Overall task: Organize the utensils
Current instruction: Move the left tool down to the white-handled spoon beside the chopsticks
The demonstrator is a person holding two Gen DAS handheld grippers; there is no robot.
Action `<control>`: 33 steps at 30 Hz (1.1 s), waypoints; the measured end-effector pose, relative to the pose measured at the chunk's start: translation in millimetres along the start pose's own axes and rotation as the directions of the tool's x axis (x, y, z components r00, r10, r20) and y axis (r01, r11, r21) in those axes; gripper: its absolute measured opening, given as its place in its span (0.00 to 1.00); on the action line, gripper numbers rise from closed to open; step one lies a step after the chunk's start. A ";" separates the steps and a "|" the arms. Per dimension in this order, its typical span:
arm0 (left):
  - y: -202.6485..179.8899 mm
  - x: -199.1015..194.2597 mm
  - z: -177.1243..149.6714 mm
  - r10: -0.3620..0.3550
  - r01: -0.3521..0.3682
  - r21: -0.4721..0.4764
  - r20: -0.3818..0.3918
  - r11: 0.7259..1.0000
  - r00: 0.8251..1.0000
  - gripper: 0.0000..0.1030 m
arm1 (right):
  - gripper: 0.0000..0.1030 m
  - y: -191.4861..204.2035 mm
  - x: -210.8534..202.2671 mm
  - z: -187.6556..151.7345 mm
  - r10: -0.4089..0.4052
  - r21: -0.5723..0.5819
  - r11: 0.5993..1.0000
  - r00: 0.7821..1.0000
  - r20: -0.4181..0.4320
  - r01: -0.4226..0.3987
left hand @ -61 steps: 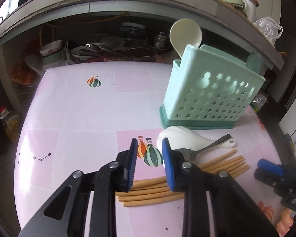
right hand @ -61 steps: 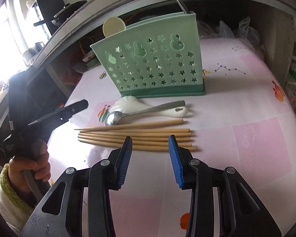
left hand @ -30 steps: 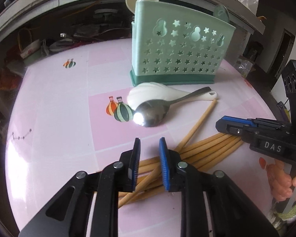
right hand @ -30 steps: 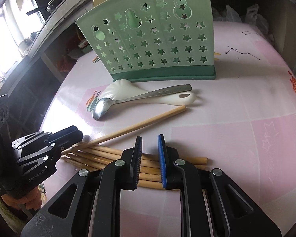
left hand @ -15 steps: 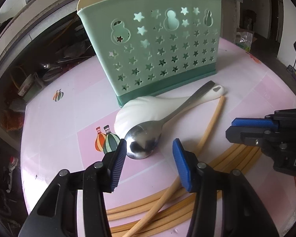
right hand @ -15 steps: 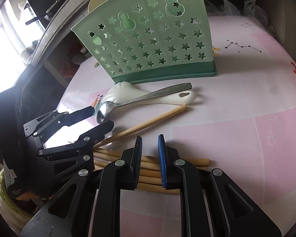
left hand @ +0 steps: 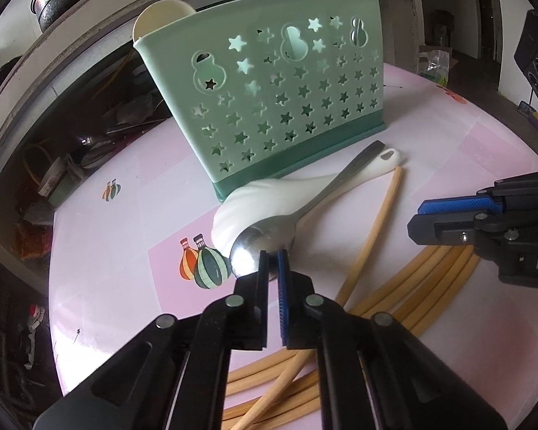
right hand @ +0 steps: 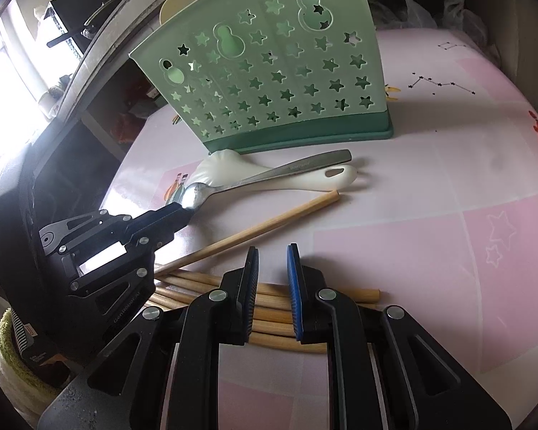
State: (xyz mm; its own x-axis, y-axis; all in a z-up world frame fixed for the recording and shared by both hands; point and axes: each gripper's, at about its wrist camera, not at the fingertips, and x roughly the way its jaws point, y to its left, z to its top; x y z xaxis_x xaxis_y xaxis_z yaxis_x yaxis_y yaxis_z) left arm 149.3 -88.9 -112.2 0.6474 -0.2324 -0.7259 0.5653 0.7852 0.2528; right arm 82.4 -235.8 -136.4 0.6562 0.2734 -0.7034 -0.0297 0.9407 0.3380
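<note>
left wrist view showed the left gripper [left hand: 272,259] pinched on the steel spoon [left hand: 249,256] bowl. two utensils stood in the far green holder [left hand: 269,107]; white spoon [left hand: 269,200] and chopsticks [right hand: 269,301] lay on the bench [right hand: 448,251], right gripper [right hand: 272,268] part-closed above the chopsticks, holding nothing.

A pale green plastic utensil holder pierced with stars [left hand: 287,107] is stood on the pink patterned counter [right hand: 448,186], with a cream spoon bowl [left hand: 161,21] raised above its left rim. Just before its base a white ceramic spoon [left hand: 290,193] is laid, and a steel spoon [left hand: 305,215] is laid across it. Nearer the cameras a bundle of bamboo chopsticks [right hand: 269,308] is spread, one chopstick [right hand: 269,222] angled toward the spoon handles. The left gripper [left hand: 273,256] is set at the steel spoon's bowl; the right gripper [right hand: 272,261] is placed over the bundle.
</note>
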 end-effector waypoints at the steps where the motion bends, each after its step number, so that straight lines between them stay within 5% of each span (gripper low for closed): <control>1: -0.1 -1.8 -0.4 -0.003 0.003 0.000 0.001 1.000 1.000 0.01 | 0.15 0.4 0.1 -0.1 0.000 0.000 1.000 1.000 0.000 0.000; 10: 1.4 -16.5 2.3 -0.011 0.009 0.033 0.033 0.999 0.999 0.03 | 0.15 2.1 0.3 0.1 -0.004 -0.004 1.000 1.000 -0.002 0.004; 14: -3.0 -3.6 3.6 0.007 -0.008 0.075 0.001 0.997 1.000 0.42 | 0.15 2.2 0.5 0.5 -0.004 -0.004 1.000 1.000 -0.006 0.004; 22: -0.4 13.8 11.4 -0.042 0.043 0.056 -0.027 0.998 0.999 0.43 | 0.15 2.0 0.9 1.0 -0.001 0.000 1.000 1.000 -0.008 0.001; 33: 4.9 -0.3 3.7 -0.059 0.061 0.102 -0.028 0.993 0.998 0.13 | 0.15 0.6 0.8 -0.4 0.002 0.006 1.000 1.000 -0.009 -0.002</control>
State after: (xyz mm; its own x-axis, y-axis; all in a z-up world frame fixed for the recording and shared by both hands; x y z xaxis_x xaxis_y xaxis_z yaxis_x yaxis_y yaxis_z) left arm 153.8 -87.1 -108.4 0.5985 -0.2621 -0.7570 0.6532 0.7067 0.2718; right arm 82.6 -234.9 -137.1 0.6496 0.2769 -0.7081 -0.0259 0.9389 0.3433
